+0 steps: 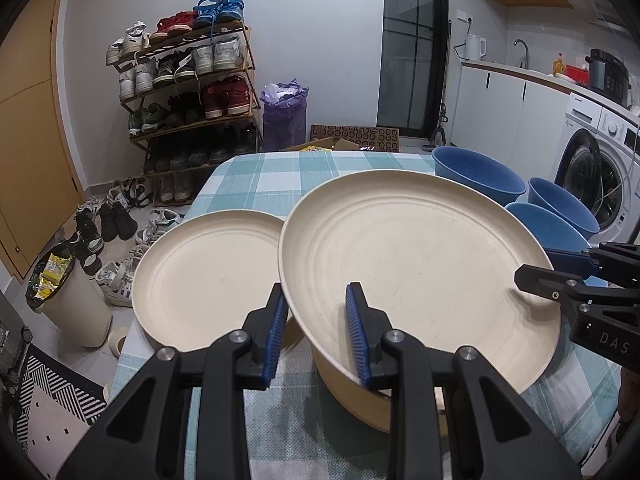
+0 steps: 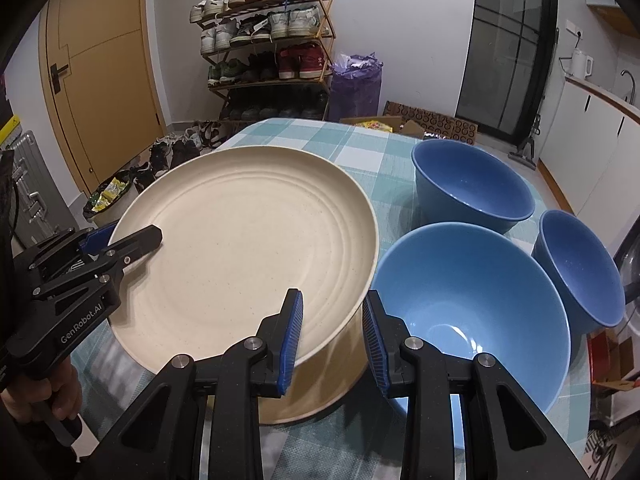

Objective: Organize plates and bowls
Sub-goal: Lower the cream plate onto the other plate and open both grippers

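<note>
both grippers, left gripper [image 1: 316, 328] and right gripper [image 2: 332, 336], pinch opposite rims of the big plate [image 1: 420, 264], tilted above a cream bowl [image 2: 320, 384], probably for stacking; blue bowls [image 2: 472, 320] sit beside it.

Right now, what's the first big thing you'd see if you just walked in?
A big cream plate held tilted above the checked tablecloth, pinched at its rim by the left gripper and the right gripper, with a cream bowl underneath it. Next come three blue bowls to its right, and a packed shoe rack against the far wall.
</note>
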